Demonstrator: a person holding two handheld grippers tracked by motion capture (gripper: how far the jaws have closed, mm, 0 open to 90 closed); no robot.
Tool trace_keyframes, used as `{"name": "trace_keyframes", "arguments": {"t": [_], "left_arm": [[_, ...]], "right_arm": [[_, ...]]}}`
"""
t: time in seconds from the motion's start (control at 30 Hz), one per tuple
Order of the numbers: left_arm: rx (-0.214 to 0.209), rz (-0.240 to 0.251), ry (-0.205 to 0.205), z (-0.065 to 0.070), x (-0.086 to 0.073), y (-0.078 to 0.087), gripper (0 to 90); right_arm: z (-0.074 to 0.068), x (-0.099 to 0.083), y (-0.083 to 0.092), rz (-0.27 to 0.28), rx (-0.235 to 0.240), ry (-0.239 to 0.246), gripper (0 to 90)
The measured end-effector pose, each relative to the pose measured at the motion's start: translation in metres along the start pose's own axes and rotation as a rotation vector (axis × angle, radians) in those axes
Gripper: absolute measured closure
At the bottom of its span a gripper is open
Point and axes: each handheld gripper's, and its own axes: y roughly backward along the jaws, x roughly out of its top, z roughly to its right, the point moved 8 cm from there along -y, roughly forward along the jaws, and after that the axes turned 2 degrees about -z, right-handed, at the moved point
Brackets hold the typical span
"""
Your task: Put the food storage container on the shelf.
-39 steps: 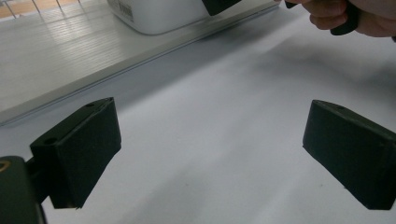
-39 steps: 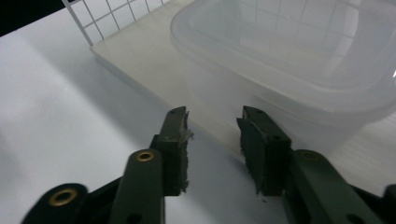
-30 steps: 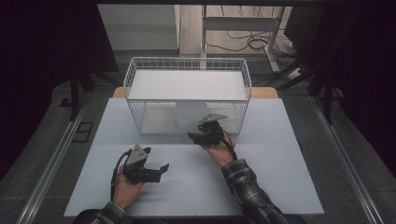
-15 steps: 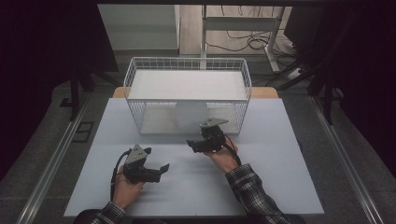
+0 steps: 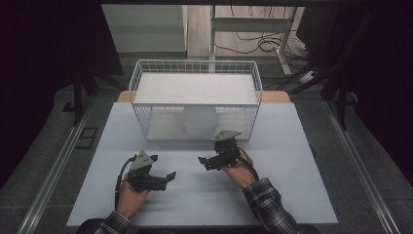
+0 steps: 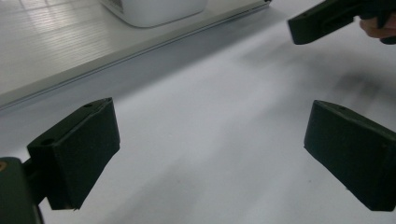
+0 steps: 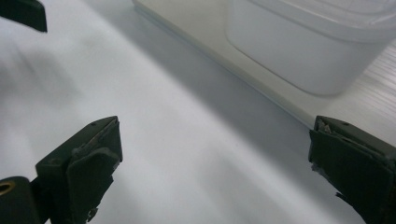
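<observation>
— From up high, how far along would you say they are?

— Nearly done, I'd judge. The white container sits inside the wire basket, centre of the frame, and the right gripper is just below it on the white table, jaws just opened wide with nothing between them. The left gripper, lower left, is spread and empty too.

— Anything left?

— Pulling the hands away, I'd guess. Dark room all round, grey floor, cables at the top behind a desk leg.

— And the left gripper view?

— Both jaws apart over bare tabletop; the container at the top edge, a jaw of the right gripper upper right.

— The right gripper view?

— Released jaws at the bottom corners, the container upper right on the basket's floor, apart from them.
</observation>
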Motion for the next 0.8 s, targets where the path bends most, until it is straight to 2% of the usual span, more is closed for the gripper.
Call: {"name": "trace_keyframes", "arguments": {"t": [0.23, 0.37, 0.8], "left_arm": [[-0.003, -0.006, 0.015, -0.001, 0.001, 0.004, 3.5], [0.002, -0.018, 0.009, 0.001, -0.001, 0.007, 3.5], [0.038, -0.023, 0.011, -0.002, -0.008, 0.025, 3.6]], "right_arm": [[-0.003, -0.011, 0.016, 0.002, 0.015, -0.002, 2.2], [-0.002, -0.018, 0.026, 0.000, 0.005, 0.007, 2.1], [0.001, -0.031, 0.062, 0.041, -0.026, -0.028, 2.2]]}}
